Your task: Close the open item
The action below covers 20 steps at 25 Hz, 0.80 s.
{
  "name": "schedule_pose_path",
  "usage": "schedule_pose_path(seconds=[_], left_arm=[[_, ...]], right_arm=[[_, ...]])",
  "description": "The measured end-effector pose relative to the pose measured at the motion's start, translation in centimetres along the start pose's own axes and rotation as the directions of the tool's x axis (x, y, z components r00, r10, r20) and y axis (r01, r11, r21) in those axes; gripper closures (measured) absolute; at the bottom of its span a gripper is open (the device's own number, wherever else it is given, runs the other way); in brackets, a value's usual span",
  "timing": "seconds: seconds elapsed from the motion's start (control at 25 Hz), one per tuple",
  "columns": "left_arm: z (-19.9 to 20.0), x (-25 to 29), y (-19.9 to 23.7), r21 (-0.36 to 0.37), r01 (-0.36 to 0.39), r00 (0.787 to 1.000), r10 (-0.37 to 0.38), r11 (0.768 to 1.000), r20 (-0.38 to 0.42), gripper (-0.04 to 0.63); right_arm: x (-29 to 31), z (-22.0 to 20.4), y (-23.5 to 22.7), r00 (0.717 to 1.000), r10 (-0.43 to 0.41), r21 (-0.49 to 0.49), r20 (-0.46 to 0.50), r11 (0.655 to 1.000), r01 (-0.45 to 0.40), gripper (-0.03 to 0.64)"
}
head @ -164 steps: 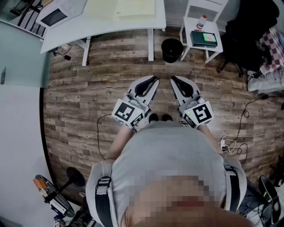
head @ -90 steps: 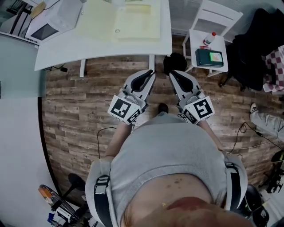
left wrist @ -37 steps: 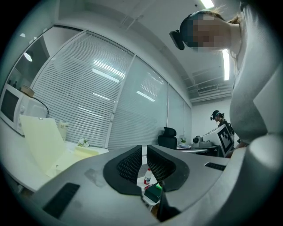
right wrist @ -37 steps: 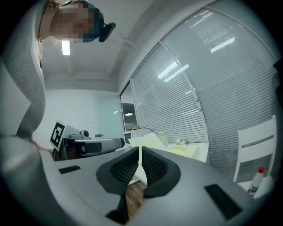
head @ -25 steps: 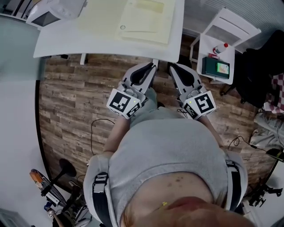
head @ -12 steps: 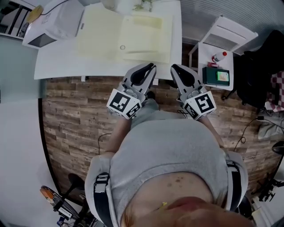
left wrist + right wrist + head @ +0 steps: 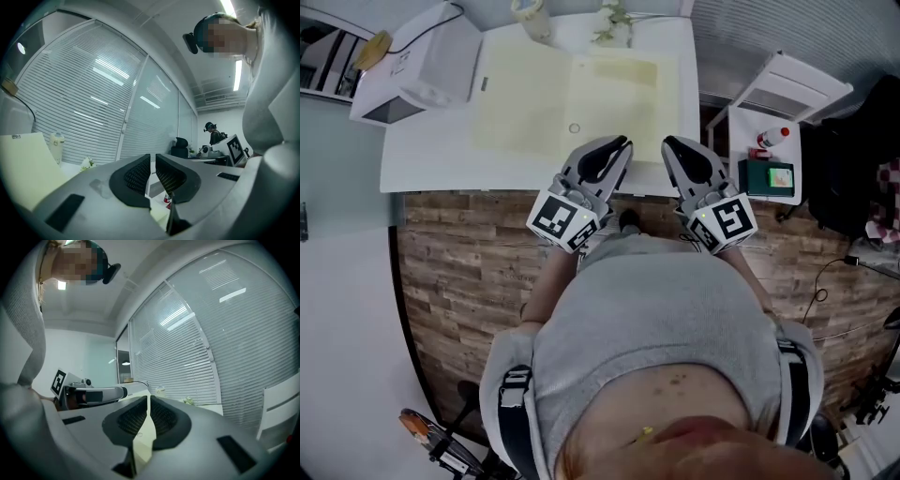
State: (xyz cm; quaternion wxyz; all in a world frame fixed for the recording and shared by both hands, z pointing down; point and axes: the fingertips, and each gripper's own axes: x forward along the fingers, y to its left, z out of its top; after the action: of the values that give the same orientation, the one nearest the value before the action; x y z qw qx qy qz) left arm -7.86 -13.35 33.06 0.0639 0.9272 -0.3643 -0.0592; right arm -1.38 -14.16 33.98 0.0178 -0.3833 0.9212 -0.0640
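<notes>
A: Task item?
B: Open yellow folder (image 7: pixel 567 103), lying flat with both leaves spread on the white table (image 7: pixel 431 159). A small ring mark shows near its middle fold. The folder sits on the table's centre-right part, reaching almost to the near edge.

A: Left gripper?
B: Left gripper (image 7: pixel 614 150) is held at the table's near edge, tips over the folder's near margin. In the left gripper view (image 7: pixel 152 171) the pads are drawn in with only a thin slit between them, and nothing is in it.

A: Right?
B: Right gripper (image 7: pixel 680 152) is just beside the left one, tips by the folder's near right corner. In the right gripper view (image 7: pixel 147 416) the jaws are clenched together and empty, with pale yellow showing beyond them.

A: Touching the folder?
B: Can't tell from above. Both gripper views look out level across the table toward the window blinds.

A: Other stuff?
B: White boxy machine (image 7: pixel 408 66) on the table's far left and a pale jar (image 7: pixel 532 17) at the far edge. To the right of the table there's a white side stool (image 7: pixel 741 127) with a bottle (image 7: pixel 773 138) and a green box (image 7: pixel 771 176). Wood-plank floor (image 7: pixel 459 253) below.
</notes>
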Motion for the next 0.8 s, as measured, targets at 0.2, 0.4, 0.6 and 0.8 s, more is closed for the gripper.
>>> schedule_pose_path(seconds=[0.2,0.4,0.6,0.8], left_arm=[[-0.6,0.3,2.2,-0.010,0.022,1.000,-0.022,1.000,-0.017,0.555],[-0.8,0.4,3.5,-0.015,0.042,0.999,-0.043,0.999,-0.022,0.555],[-0.5,0.3,4.4,-0.015,0.056,0.998,-0.056,0.998,-0.021,0.555],[-0.7,0.9,4.6,-0.019,0.066,0.998,-0.066,0.998,-0.024,0.555]], right_arm=[[2.2,-0.6,-0.4,1.000,-0.017,-0.004,-0.009,1.000,0.017,0.540],[3.8,-1.2,-0.4,0.999,-0.031,0.009,-0.017,0.999,0.031,0.540],[4.9,-1.2,-0.2,0.999,-0.038,0.004,-0.035,0.999,0.038,0.540],[5.0,-1.2,-0.8,0.998,-0.041,0.002,-0.054,0.999,0.041,0.540]])
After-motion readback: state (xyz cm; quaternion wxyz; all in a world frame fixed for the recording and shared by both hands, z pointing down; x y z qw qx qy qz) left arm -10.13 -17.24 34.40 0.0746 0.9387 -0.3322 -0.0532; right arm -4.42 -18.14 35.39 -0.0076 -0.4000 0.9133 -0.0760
